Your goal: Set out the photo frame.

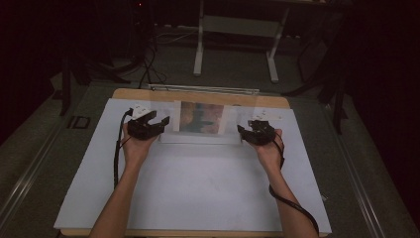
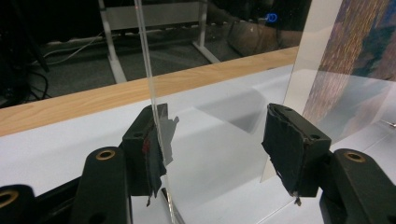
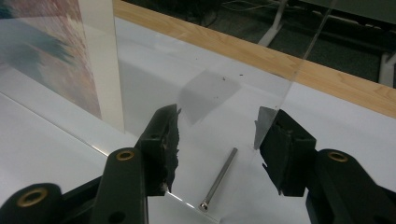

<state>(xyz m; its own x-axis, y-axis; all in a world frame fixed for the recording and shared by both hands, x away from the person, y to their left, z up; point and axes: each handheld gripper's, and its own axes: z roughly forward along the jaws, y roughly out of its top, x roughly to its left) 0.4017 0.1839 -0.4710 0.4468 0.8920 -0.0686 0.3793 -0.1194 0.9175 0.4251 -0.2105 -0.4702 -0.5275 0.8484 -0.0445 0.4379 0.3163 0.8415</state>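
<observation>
Standing parted, the left claw [image 1: 157, 125] and right claw [image 1: 243, 132] flank the two ends of a clear acrylic picture frame [image 1: 200, 119] upright on the table [image 1: 198, 183]. In the left gripper view the frame's outer edge [image 2: 152, 93] runs just beside the claw's left pad, whether touching I cannot tell. In the right gripper view the sheet's edge sits at the right pad, with a small metal pin [image 3: 219, 179] lying between the pads. Beyond each claw, the printed picture [image 1: 201, 118] sits mid-frame. The acrylic is probably stiff, light, slick and scratch-prone; take the bare side margins, low down, pads flat.
</observation>
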